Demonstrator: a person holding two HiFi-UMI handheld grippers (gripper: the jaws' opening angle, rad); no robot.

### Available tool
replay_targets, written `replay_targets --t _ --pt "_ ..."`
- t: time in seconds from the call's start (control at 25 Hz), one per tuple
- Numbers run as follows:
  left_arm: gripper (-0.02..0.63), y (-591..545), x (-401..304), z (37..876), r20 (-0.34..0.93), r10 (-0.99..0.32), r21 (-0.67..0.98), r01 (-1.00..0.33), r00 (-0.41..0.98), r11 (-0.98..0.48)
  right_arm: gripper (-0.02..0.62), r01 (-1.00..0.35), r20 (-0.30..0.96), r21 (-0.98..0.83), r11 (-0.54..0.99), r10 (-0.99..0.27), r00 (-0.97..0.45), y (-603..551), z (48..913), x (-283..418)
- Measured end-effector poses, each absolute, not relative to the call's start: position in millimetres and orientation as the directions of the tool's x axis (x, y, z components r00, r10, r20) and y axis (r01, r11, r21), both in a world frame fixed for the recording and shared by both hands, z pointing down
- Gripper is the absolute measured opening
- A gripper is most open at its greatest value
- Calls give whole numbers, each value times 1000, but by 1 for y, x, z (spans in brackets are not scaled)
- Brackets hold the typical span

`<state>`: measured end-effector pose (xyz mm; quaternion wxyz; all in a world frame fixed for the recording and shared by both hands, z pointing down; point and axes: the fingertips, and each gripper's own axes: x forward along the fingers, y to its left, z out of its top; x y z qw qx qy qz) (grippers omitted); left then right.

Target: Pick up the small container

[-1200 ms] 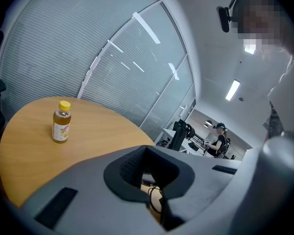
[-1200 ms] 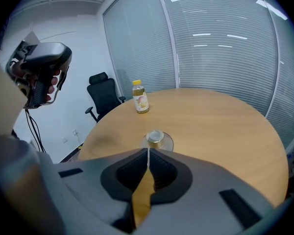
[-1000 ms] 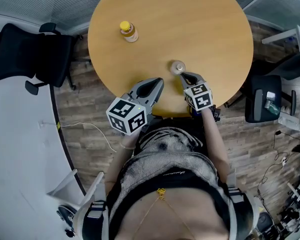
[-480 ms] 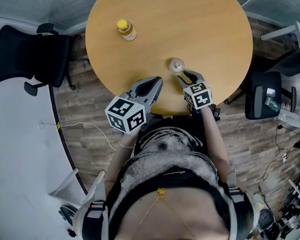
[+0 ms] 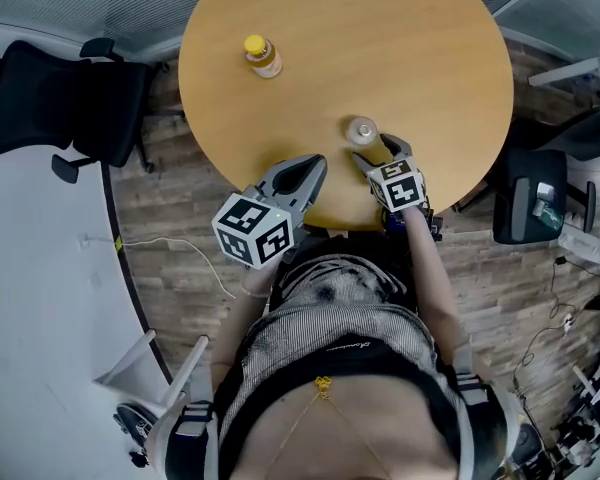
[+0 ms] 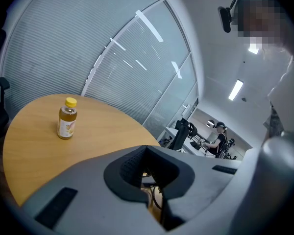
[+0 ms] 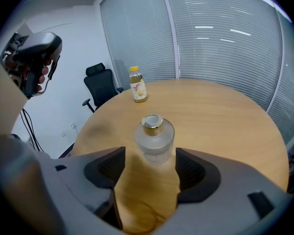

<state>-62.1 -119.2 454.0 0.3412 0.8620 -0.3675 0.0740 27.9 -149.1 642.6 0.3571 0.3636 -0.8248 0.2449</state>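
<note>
From the head view, one round wooden table [image 5: 430, 58] carries two things: one small frosted-glass container with a gold cap [image 5: 360, 130], standing upright near the edge closest to the person, and one yellow-capped bottle of amber drink [image 5: 263, 57], well apart on the far left. There are two grippers. The right gripper [image 5: 375, 154] sits just beside the container, while the left gripper [image 5: 298, 175] hangs over the near table edge.

In the left gripper view, the dark pads meet with nothing between them. The yellow-capped bottle stands far off.

In the right gripper view, the jaws have just been opening and now stand wide. The container stands at their mouth, between the tips, and neither pad touches it.

The container looks rigid and smooth, so probably slippery, breakable if dropped, and weighty for its size. The round body below the shoulder looks the best place to grip, not the narrow cap.
</note>
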Motion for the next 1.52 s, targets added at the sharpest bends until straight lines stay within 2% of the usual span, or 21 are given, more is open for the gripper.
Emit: replay_targets --t 0.84,1.52 --pt "6 -126 -92 457 403 -605 529 -714 687 -459 341 -780 767 -169 603 -417 -488 -181 665 9" --pt "6 -140 -113 461 412 -564 517 -693 716 -502 356 -781 742 -198 592 -431 -514 -191 676 1"
